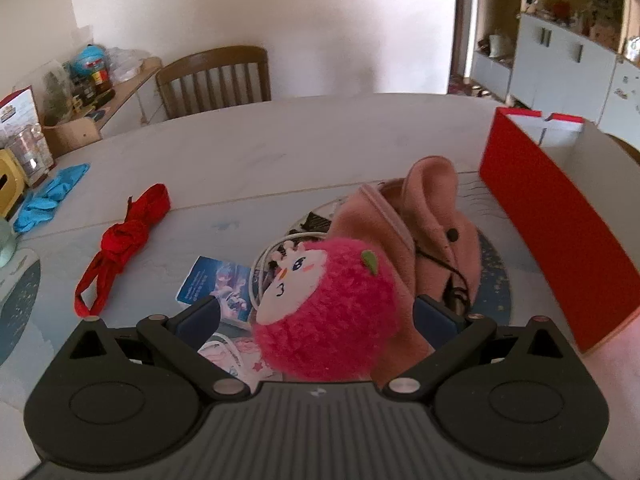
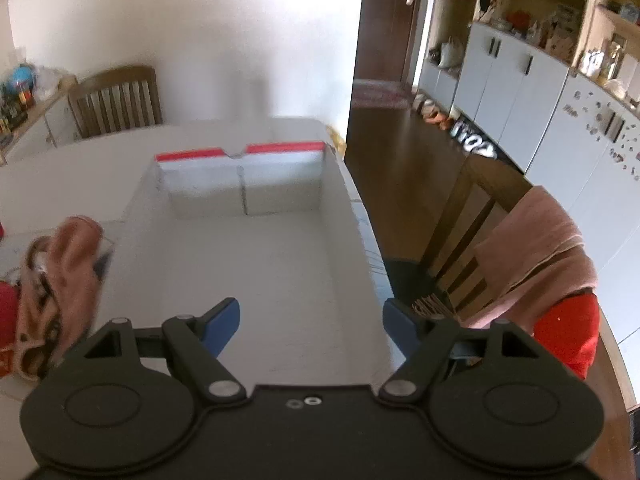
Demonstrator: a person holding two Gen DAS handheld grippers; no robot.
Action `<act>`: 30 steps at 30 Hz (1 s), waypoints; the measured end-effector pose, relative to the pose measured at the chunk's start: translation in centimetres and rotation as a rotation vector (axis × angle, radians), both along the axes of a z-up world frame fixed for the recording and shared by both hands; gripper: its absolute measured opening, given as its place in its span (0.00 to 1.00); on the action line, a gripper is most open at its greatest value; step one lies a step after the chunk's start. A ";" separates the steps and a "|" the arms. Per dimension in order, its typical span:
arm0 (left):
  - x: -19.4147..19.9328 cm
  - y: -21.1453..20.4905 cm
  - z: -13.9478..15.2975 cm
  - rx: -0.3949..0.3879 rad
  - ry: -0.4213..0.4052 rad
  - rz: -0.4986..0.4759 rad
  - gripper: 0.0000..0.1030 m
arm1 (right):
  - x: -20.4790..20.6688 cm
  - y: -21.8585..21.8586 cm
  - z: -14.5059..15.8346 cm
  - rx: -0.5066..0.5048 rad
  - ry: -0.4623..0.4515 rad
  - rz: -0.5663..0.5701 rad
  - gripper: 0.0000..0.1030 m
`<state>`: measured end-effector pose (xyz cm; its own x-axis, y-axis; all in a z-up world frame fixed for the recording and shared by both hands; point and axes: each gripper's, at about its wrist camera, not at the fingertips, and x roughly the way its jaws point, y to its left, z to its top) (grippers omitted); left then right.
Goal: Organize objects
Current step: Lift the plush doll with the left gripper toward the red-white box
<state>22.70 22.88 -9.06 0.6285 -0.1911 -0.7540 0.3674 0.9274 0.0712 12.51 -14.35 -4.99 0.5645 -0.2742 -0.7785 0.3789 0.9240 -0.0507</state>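
Holding the plush [image 1: 328,312], your left hand-held gripper [image 1: 320,320] has the box [image 1: 560,216] to its right; your right hand-held gripper [image 2: 310,326], gaping empty, probably hovers over it.

The left claw [image 1: 316,316] is gripping a fluffy pink plush ball [image 1: 332,320] between its two blue-padded fingers [image 1: 200,316], the toy's little face turning up and to the claw's left. Just beyond the toy a pink fleece garment [image 1: 424,224] is lying in a heap. Off to the claw's right a red-sided box [image 1: 560,216] is standing open. To its left a red ribbon [image 1: 120,240] is lying on the pale table [image 1: 260,152], and farther left a blue cloth [image 1: 52,196] is sitting.
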 end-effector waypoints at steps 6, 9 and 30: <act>0.6 -0.7 -0.8 0.039 0.015 0.038 1.00 | 1.7 -2.7 -1.6 0.035 0.052 0.017 0.75; 1.0 -1.0 -1.2 0.050 0.028 0.051 1.00 | 2.5 -4.1 -1.8 0.057 0.067 0.021 0.74; 2.4 -1.6 -2.8 0.062 0.069 0.108 1.00 | 4.1 -6.9 -4.2 0.141 0.195 0.047 0.13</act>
